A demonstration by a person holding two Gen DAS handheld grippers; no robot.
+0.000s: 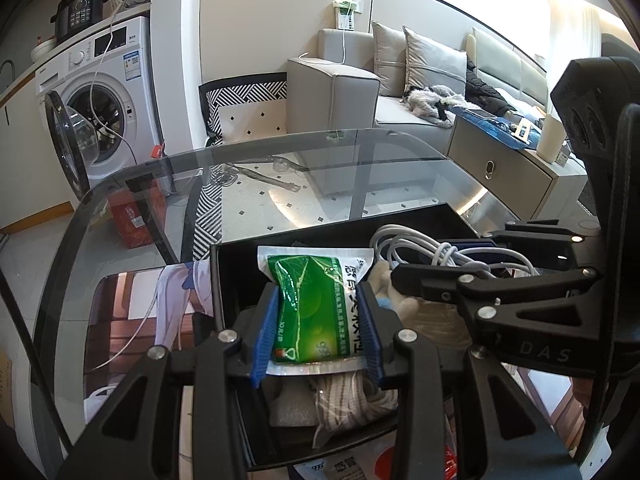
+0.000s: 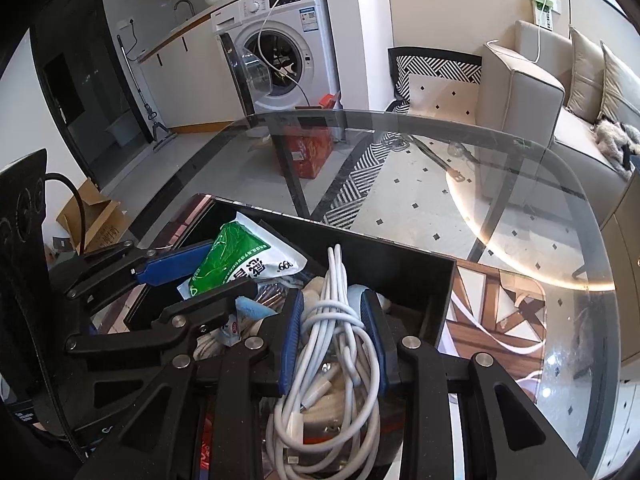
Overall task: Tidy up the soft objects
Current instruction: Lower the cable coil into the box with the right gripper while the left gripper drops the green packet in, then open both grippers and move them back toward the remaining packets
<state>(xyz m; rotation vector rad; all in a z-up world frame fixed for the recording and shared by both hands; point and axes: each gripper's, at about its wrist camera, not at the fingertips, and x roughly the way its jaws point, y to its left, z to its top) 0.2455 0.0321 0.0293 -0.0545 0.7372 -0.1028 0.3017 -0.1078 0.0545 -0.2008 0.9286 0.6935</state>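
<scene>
Bright daylight from the right — glare on the glass table (image 2: 520,264), fisheye-curved edges.

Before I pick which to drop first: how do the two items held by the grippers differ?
The left gripper holds a flat green-and-white sachet, a sealed printed packet; the right gripper holds a bundled white cable, loose loops spilling out. The sachet is colourful, the cable plain. Both are over the black bin.

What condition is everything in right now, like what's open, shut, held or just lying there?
left gripper: shut on the green sachet
green sachet: held over the black box
right gripper: shut on the white cable
white cable: bundled, held
black box: open-topped, holding items
washing machine: door open
</scene>
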